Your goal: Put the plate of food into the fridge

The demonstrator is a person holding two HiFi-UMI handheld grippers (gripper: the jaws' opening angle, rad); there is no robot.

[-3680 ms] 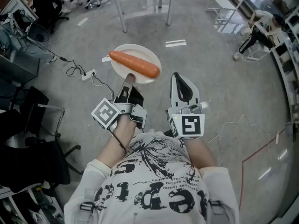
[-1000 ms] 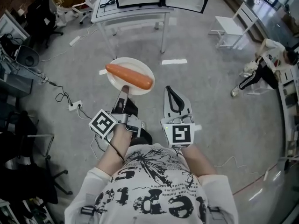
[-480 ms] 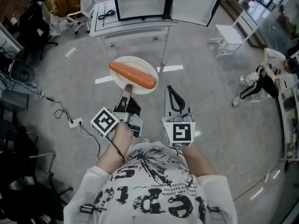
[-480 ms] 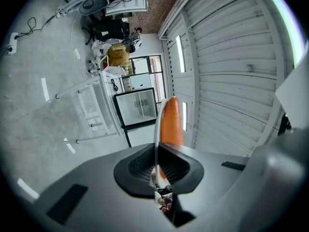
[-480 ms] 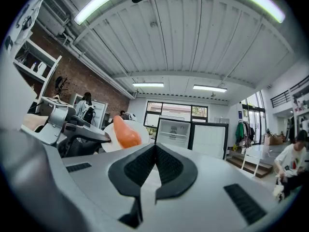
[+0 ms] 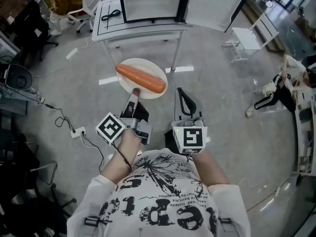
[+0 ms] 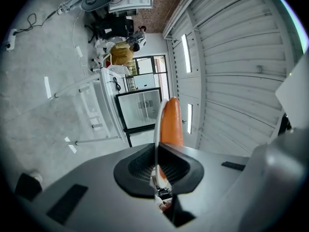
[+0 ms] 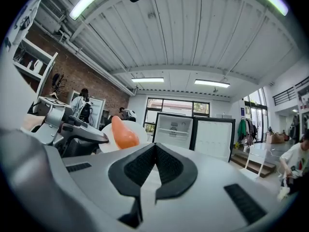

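Observation:
A white plate [image 6: 129, 65] carrying one big orange carrot [image 6: 140, 79] is held out level in front of me. My left gripper [image 6: 134, 94] is shut on the plate's near rim; in the left gripper view the rim [image 7: 156, 124] runs edge-on between the pads, with the carrot [image 7: 171, 124] beside it. My right gripper [image 6: 180, 92] is shut and empty, level with the plate and to its right. The black fridge [image 6: 150, 1] stands ahead on a white table [image 6: 106, 26], its door [image 6: 213, 6] swung open. The right gripper view shows the fridge's white inside [image 8: 173, 129].
The table's legs [image 6: 174, 53] stand just beyond the plate. A white bench [image 6: 249, 38] and a crouching person [image 6: 281, 88] are at the right. Office chairs, a power strip [image 6: 76, 132] and cables lie at the left on the grey floor.
Both grippers and the plate have moved forward together. The table and the open fridge now sit lower and larger in the head view, closer to the plate.

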